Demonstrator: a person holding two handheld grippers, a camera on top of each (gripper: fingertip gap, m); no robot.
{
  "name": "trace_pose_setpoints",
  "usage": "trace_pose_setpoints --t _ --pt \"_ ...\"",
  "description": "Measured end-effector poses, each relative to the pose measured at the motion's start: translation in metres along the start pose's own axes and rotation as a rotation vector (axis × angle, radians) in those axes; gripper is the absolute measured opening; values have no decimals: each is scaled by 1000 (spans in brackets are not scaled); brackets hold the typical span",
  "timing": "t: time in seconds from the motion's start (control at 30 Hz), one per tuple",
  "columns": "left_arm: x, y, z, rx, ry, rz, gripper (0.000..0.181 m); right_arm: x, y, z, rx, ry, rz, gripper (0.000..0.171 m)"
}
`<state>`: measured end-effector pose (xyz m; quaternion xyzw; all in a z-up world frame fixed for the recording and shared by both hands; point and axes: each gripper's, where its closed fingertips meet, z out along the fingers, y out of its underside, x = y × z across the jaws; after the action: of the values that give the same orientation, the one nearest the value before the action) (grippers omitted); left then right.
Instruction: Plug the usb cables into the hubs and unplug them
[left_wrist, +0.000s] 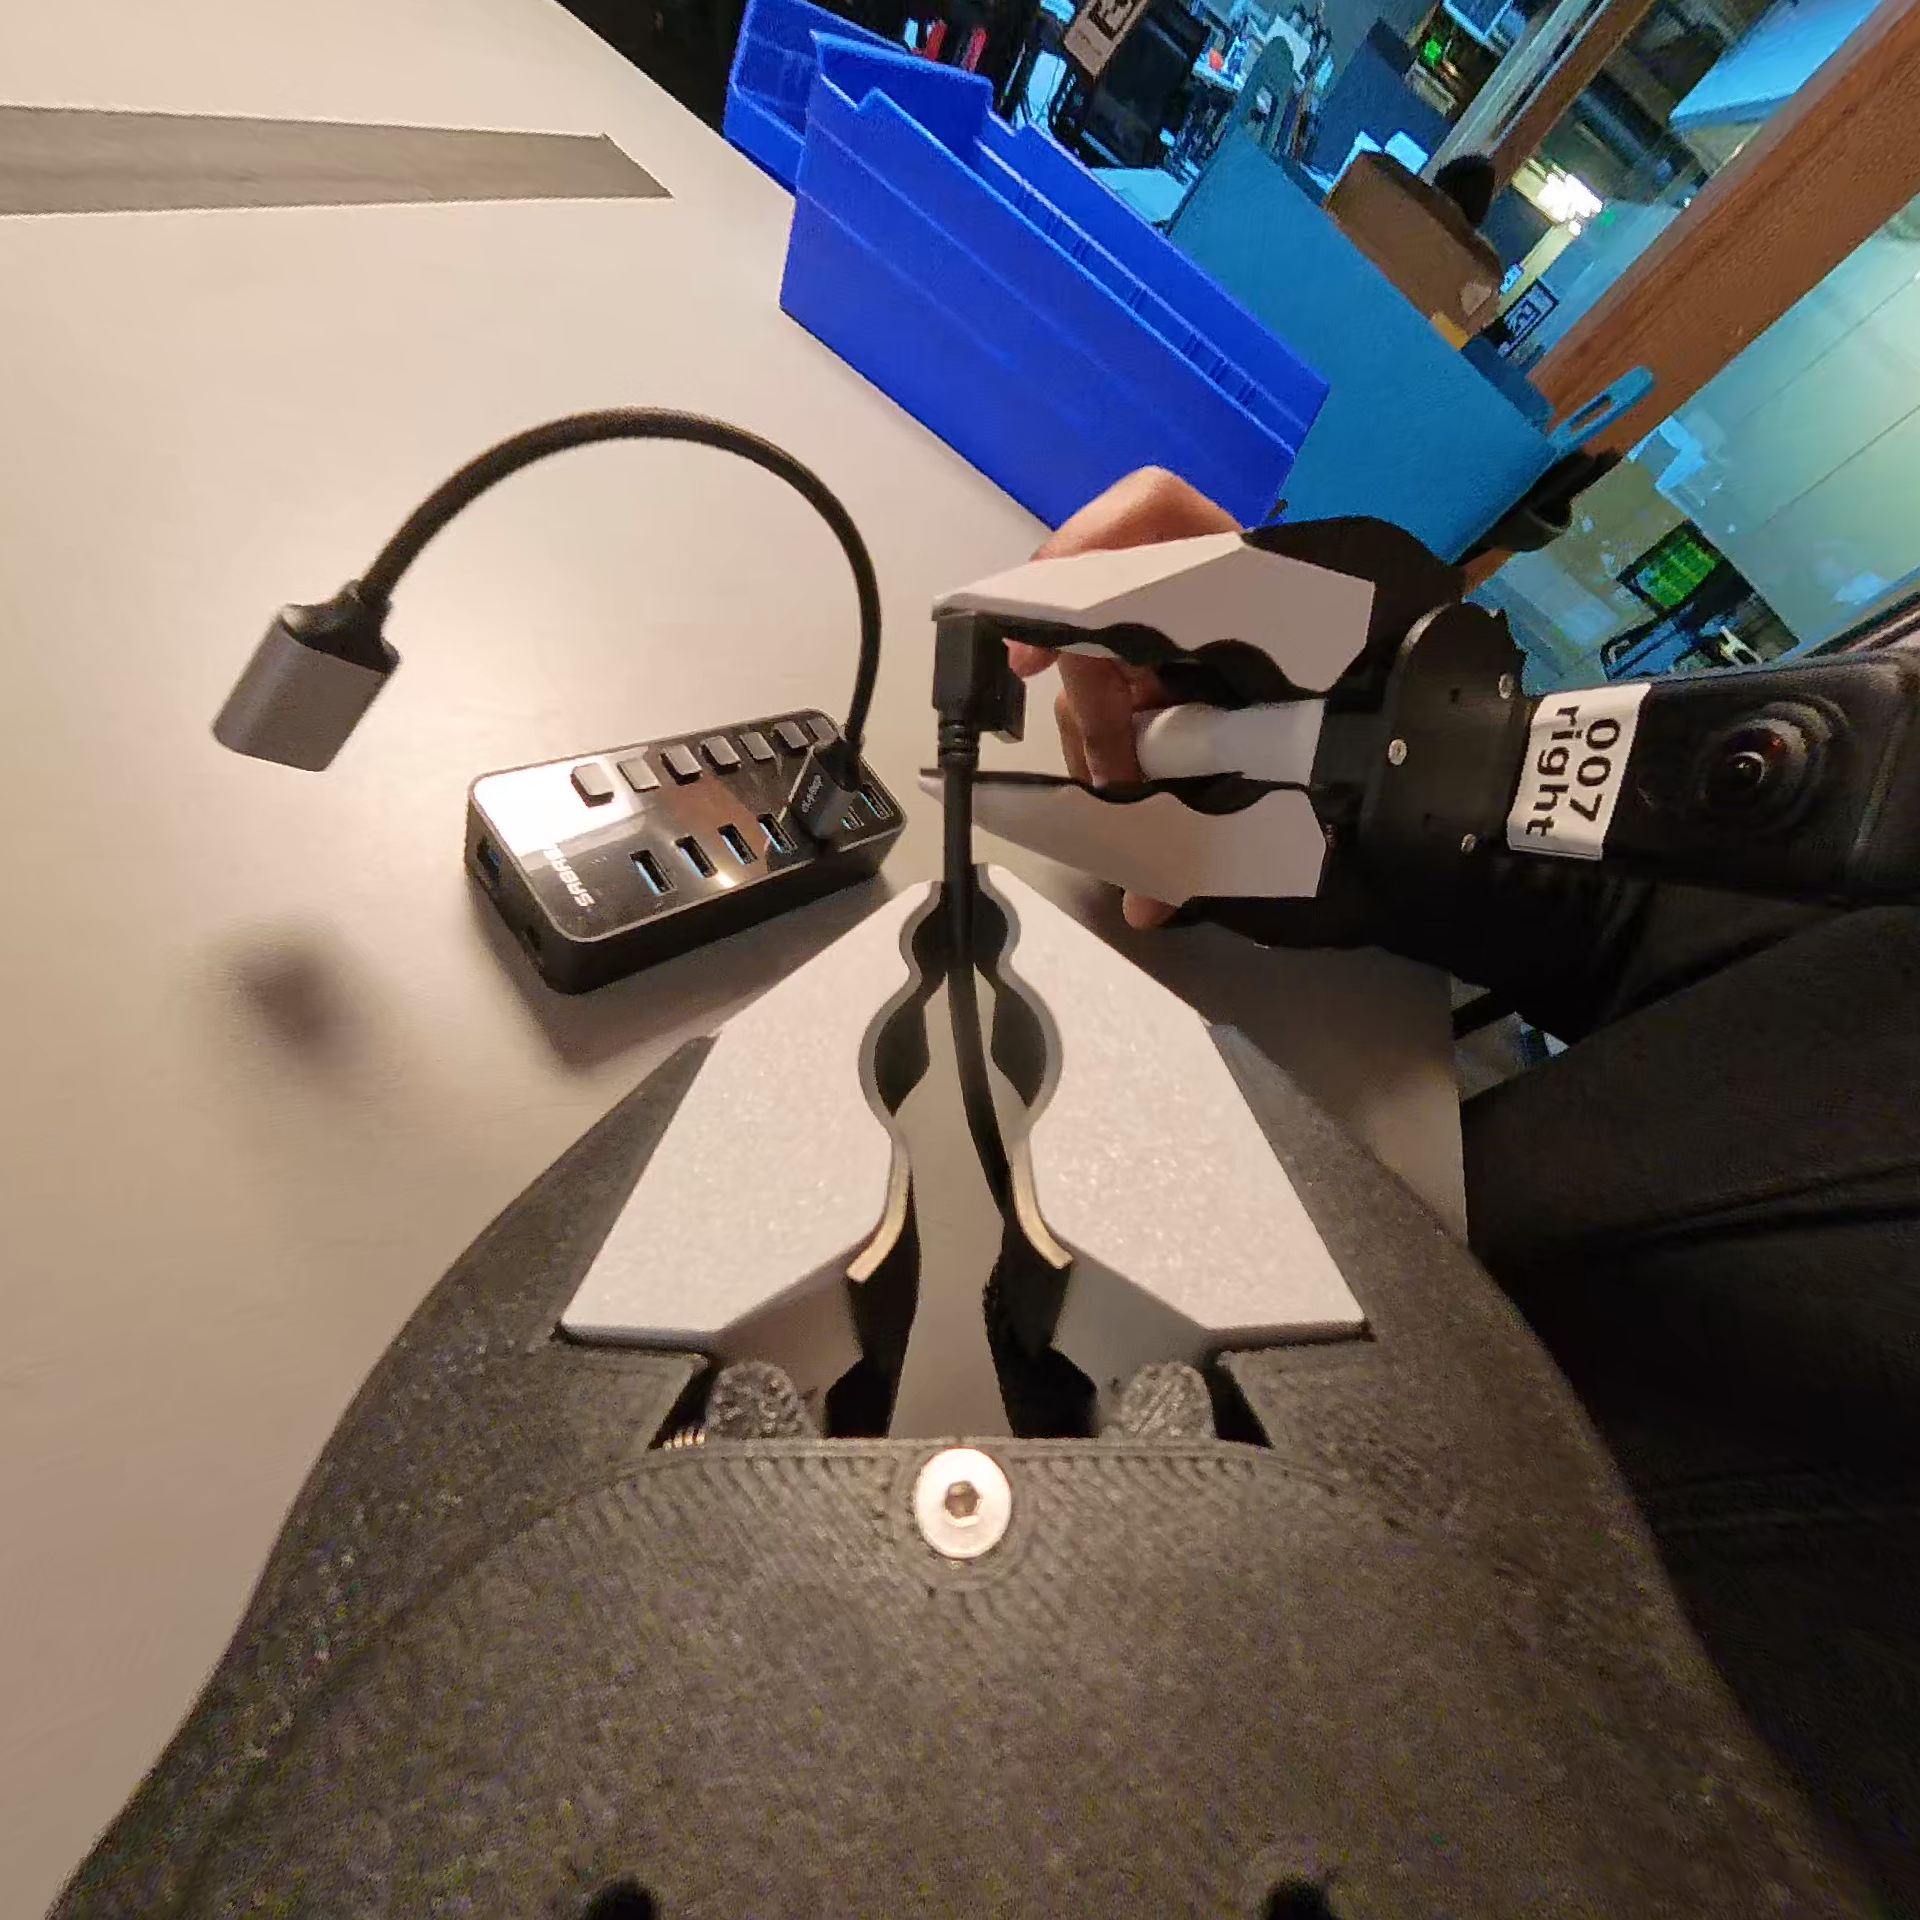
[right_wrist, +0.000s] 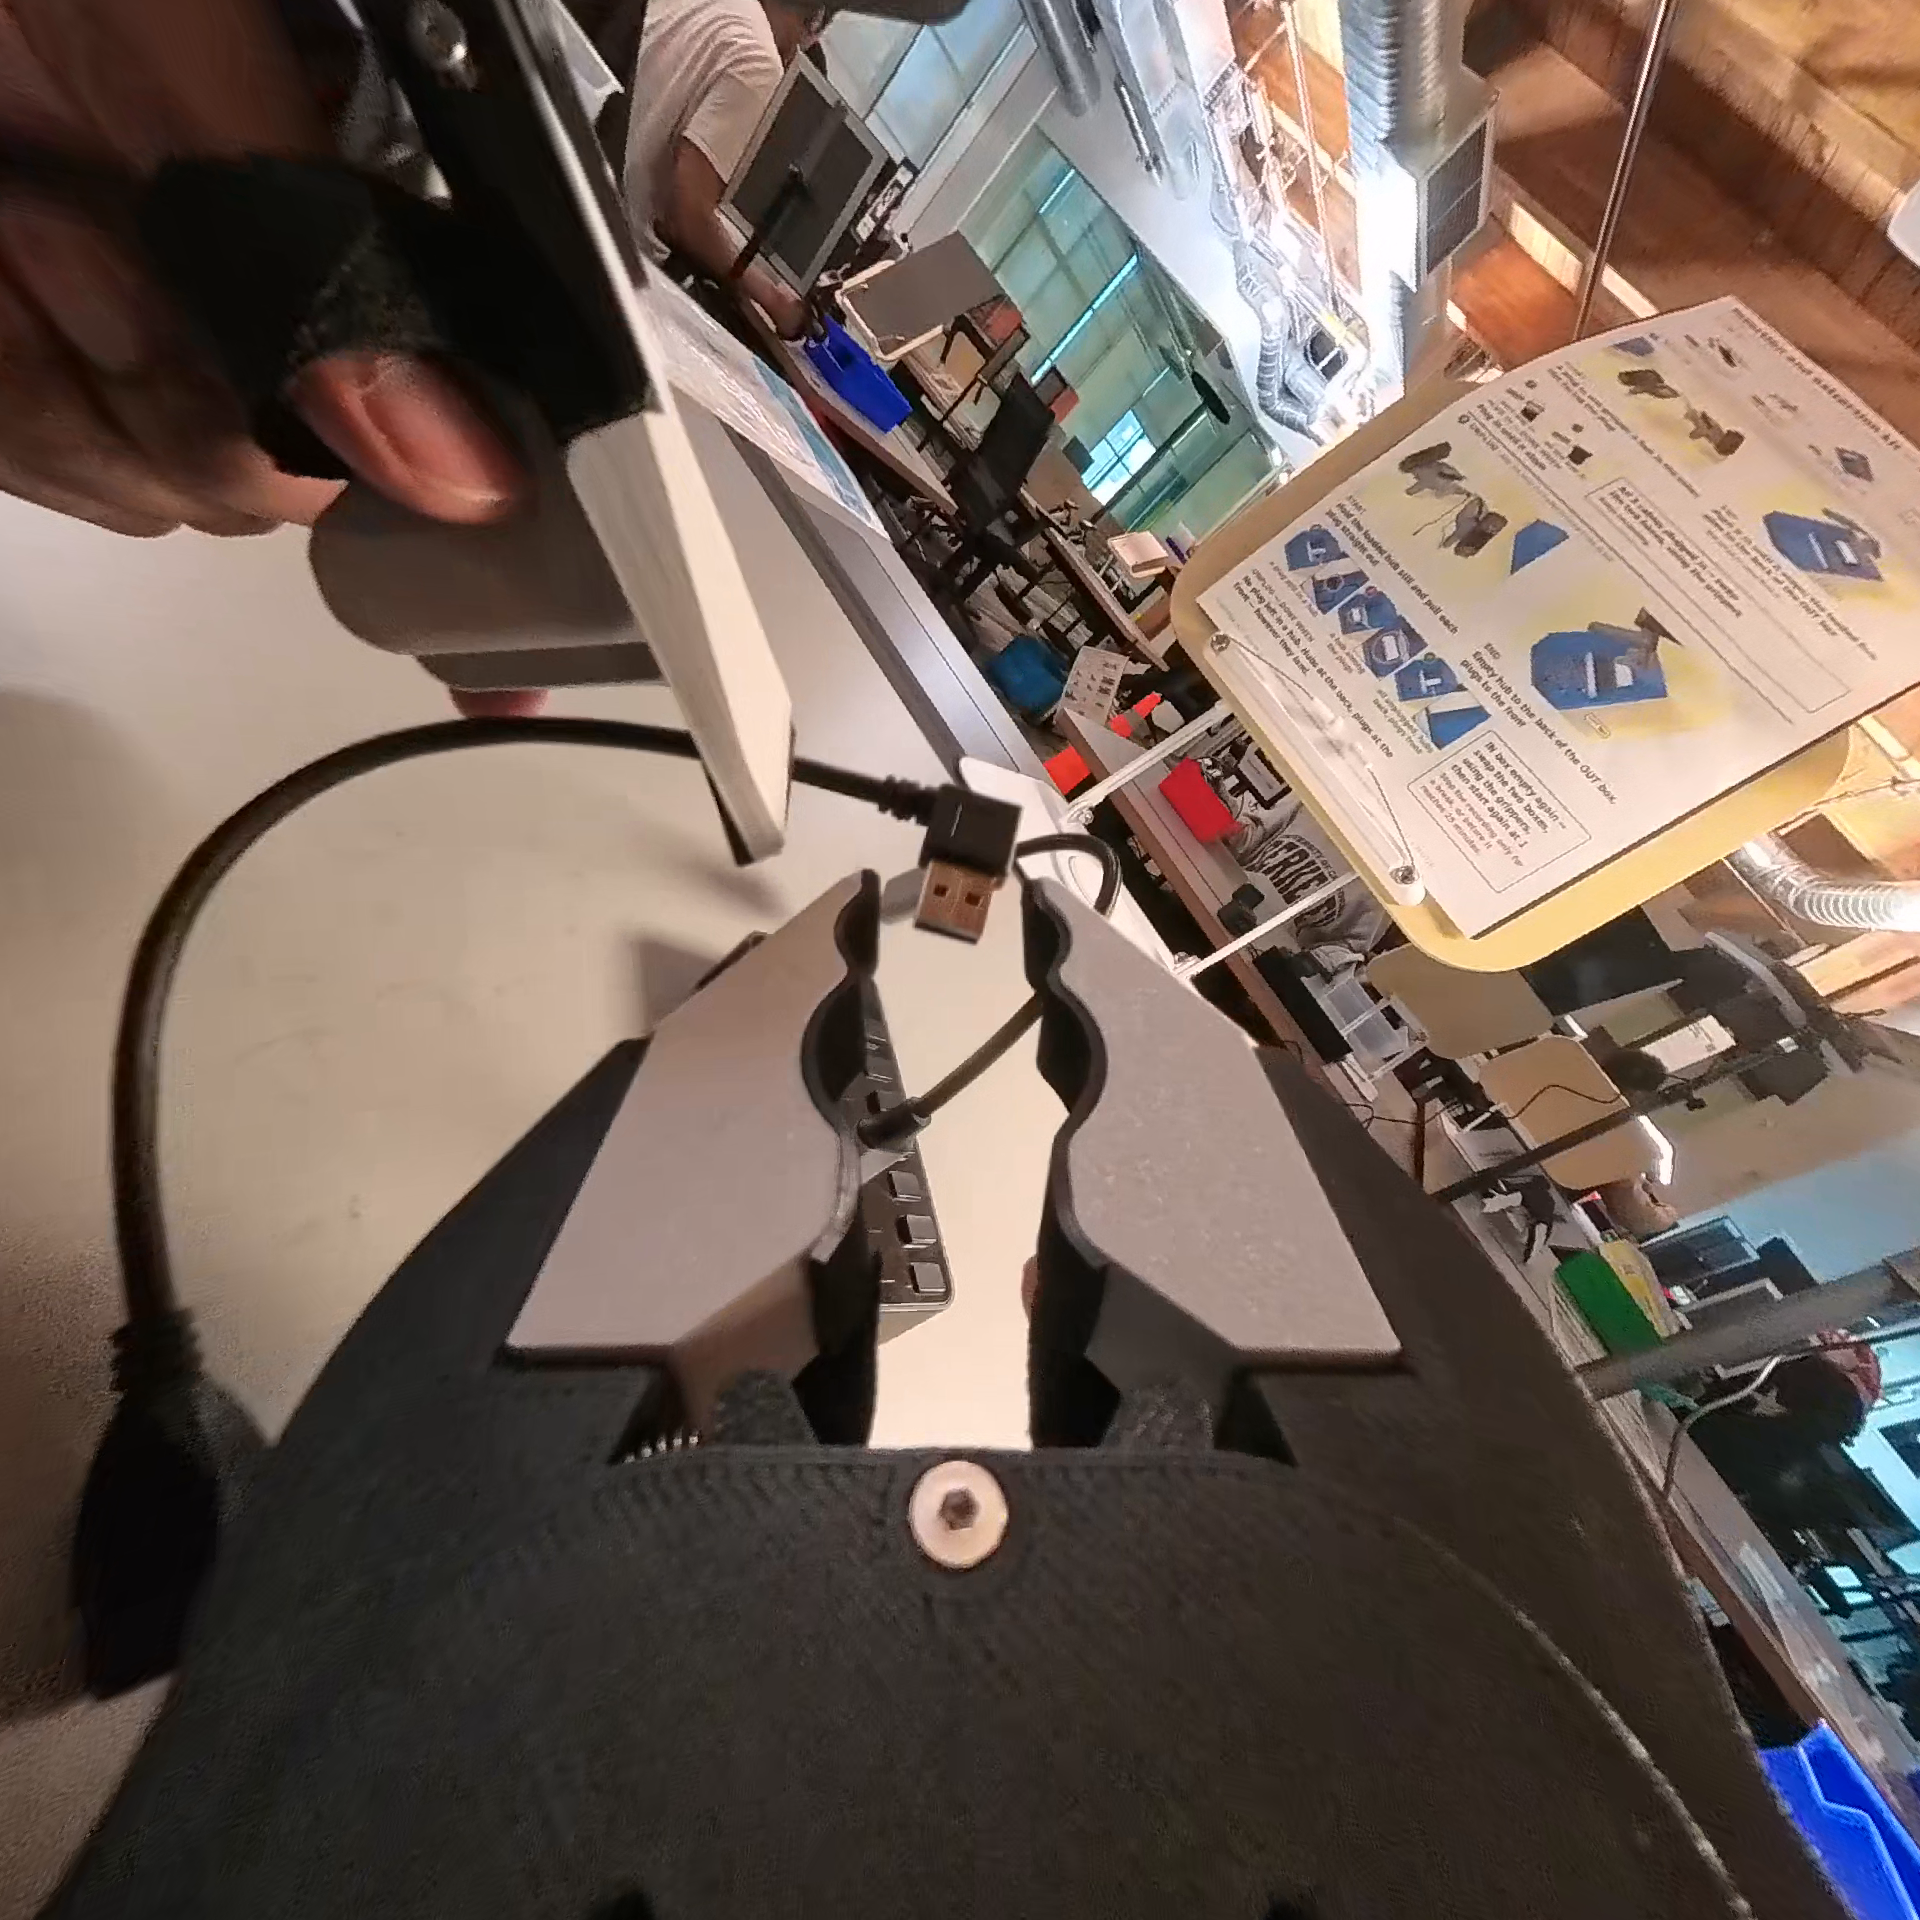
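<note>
My left gripper (left_wrist: 951, 899) is shut on a black cable (left_wrist: 961, 1018). The cable runs up from its tips to a right-angle USB plug (left_wrist: 971, 675). My right gripper (left_wrist: 935, 696) comes in from the right, open, with the plug between its fingertips. In the right wrist view the plug (right_wrist: 956, 883) sits at the tips of the open right gripper (right_wrist: 951, 894), metal end facing the camera. A black hub (left_wrist: 623, 873) lies on the table beyond, with a short braided cable (left_wrist: 665, 426) plugged in, ending in a grey connector (left_wrist: 301, 686) in the air.
Blue bins (left_wrist: 1039, 312) stand at the table's far edge. A hub (right_wrist: 904, 1226) with a thin cable (right_wrist: 966, 1060) lies under the right gripper. An instruction sheet on a stand (right_wrist: 1558, 623) is at the right. A person's dark-clothed legs (left_wrist: 1662, 1247) are at the near edge. Only a small space, under 4 cm, lies between the two pairs of fingers. The black hub (left_wrist: 623, 873) is about 8 cm from both grippers' fingertips.
</note>
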<state>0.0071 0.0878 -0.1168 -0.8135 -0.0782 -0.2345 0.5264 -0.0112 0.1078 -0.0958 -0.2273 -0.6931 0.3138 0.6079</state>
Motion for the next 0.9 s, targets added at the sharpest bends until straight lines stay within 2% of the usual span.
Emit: trace_pose_setpoints --t 0.1,0.2,0.33,0.4,0.53,0.67,0.77,0.9 --pt "1 4 3 -16 1 1 5 0 -2 -1 15 1 2 18" --pt "4 7 3 -44 30 13 7 0 -4 -2 29 -9 6 16" --pt "5 -13 -5 58 88 -50 38 -4 -8 -4 80 -60 55 17" --pt "8 -19 -8 103 141 -100 43 -7 -9 -4 95 -83 69 17" --pt "13 -18 -6 111 211 -145 36 -18 -16 -7 144 -148 74 17" --pt "18 -10 -2 82 220 -84 11 -24 -17 -8 149 -169 39 17" --pt "13 -9 -1 80 173 -37 11 -25 -14 -10 140 -186 2 17" --pt "-11 -10 -7 85 55 -29 11 -11 -2 -20 115 -254 17 31"
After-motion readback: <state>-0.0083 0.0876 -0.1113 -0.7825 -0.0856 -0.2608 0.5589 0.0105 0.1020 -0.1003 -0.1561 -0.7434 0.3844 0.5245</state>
